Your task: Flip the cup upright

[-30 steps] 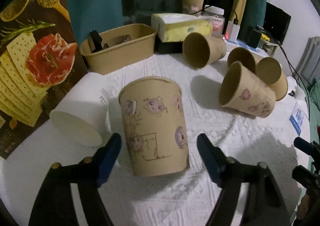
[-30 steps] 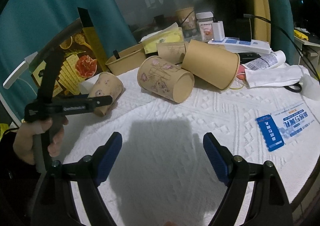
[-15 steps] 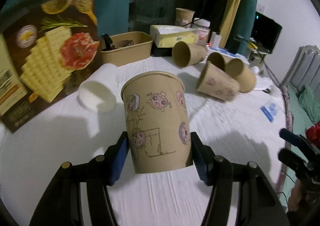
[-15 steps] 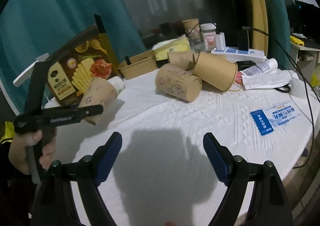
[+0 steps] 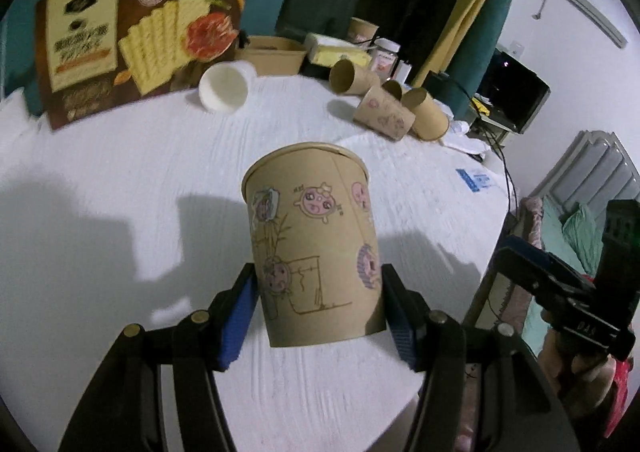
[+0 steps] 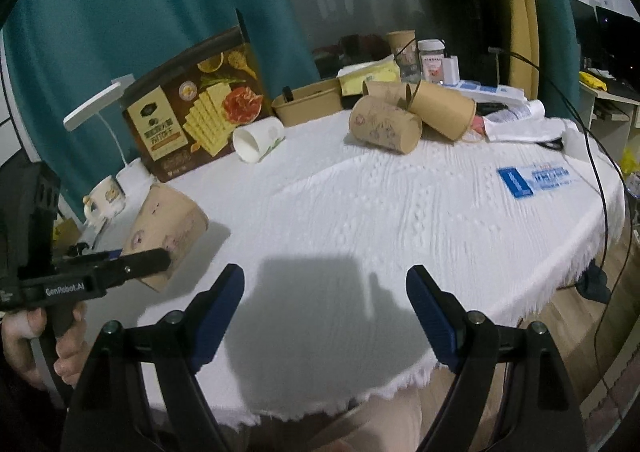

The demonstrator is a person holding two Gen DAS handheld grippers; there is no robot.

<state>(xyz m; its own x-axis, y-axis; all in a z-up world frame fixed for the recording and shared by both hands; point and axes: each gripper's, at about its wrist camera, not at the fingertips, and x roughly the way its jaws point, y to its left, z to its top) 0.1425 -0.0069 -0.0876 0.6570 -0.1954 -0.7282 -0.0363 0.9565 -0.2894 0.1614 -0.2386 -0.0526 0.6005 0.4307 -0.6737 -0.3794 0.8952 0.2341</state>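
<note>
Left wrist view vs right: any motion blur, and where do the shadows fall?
Left wrist view: white tablecloth streaked with motion blur, illustrated brown paper cup sharp, dark shadows left of it. Right wrist view: mostly sharp, that cup slightly smeared, a blocky shadow between the open right gripper fingers.

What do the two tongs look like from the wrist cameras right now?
Both are matte black plastic with blue ribbed pads. The left tongs show brass-coloured screw heads; the right tongs show silver ones. From the right wrist view, the left unit carries white "GenRobot.AI" lettering on its side and a bare hand grips its handle. No cables visible.
</note>
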